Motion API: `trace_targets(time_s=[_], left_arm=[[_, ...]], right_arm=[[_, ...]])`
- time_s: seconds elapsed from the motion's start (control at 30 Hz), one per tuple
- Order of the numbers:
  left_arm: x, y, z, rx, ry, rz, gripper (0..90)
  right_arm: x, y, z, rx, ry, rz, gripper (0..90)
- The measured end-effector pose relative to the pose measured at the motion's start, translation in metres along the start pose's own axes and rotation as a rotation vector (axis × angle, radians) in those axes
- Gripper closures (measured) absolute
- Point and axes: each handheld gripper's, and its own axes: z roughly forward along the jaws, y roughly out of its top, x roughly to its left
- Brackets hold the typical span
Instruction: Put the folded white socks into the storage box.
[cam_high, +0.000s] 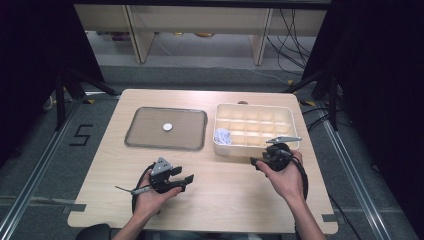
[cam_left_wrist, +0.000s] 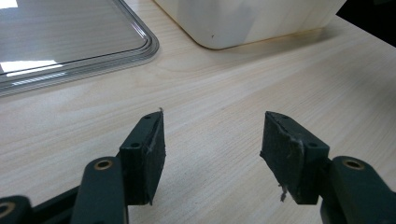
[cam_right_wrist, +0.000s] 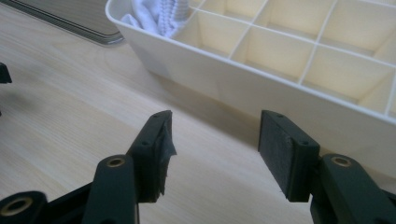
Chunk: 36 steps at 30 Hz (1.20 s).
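Note:
A cream divided box (cam_high: 254, 112) (cam_right_wrist: 224, 79) (cam_left_wrist: 243, 23) stands at the table's right back. A white bundle (cam_high: 222, 136) (cam_right_wrist: 161, 16) lies in its near left compartment. A grey flat tray (cam_high: 135, 135) (cam_left_wrist: 70, 42) lies left of it with a small white disc (cam_high: 167, 127) near its middle. My right gripper (cam_high: 256, 162) (cam_right_wrist: 214, 151) hovers just in front of the box, jaws open and empty. My left gripper (cam_high: 184, 181) (cam_left_wrist: 212, 154) rests over the near table, open with nothing between its pads.
The pale wooden table (cam_high: 225, 195) has bare room between and in front of my two hands. Dark tripod legs (cam_high: 65, 90) stand on the floor at the left, and cables (cam_high: 295, 35) trail at the back right.

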Motion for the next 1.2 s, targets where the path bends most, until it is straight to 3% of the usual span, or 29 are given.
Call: trace_targets(time_s=[0.2,0.33,0.57,0.7,0.73,0.77,0.9,0.93,1.13,1.2], left_arm=[[0.001,0.0,-0.001,0.006,0.008,0.014,38.6],[0.001,-0.001,-0.001,0.005,0.014,0.015,38.1],[0.001,-0.001,-0.001,-0.005,0.019,0.007,37.2],[0.002,-0.001,-0.001,-0.015,0.028,0.013,36.7],[0.002,-0.001,-0.001,-0.017,0.029,0.013,36.4],[0.002,-0.001,-0.001,-0.018,0.029,0.014,36.3],[0.001,-0.002,0.0,-0.038,0.026,-0.004,36.0],[0.001,-0.002,0.0,-0.042,0.026,-0.006,35.9],[0.003,-0.003,0.0,-0.064,0.037,0.009,33.6],[0.004,-0.003,0.0,-0.077,0.036,0.014,33.1]], right_arm=[[-0.008,-0.019,-0.008,-0.022,-0.008,0.034,45.6],[-0.015,-0.035,-0.007,-0.059,-0.017,0.005,45.6],[-0.023,-0.06,-0.007,-0.079,-0.015,0.024,45.6],[-0.024,-0.069,-0.006,-0.098,-0.007,0.022,45.6],[-0.021,-0.072,-0.006,-0.089,-0.013,0.051,45.6],[-0.025,-0.074,-0.004,-0.118,-0.009,0.015,45.6],[-0.024,-0.081,-0.001,-0.137,-0.003,0.037,45.6],[-0.024,-0.083,-0.001,-0.137,-0.012,0.024,45.6],[-0.016,-0.092,0.005,-0.223,0.018,0.034,46.2],[-0.014,-0.092,0.004,-0.221,0.019,0.025,45.8]])
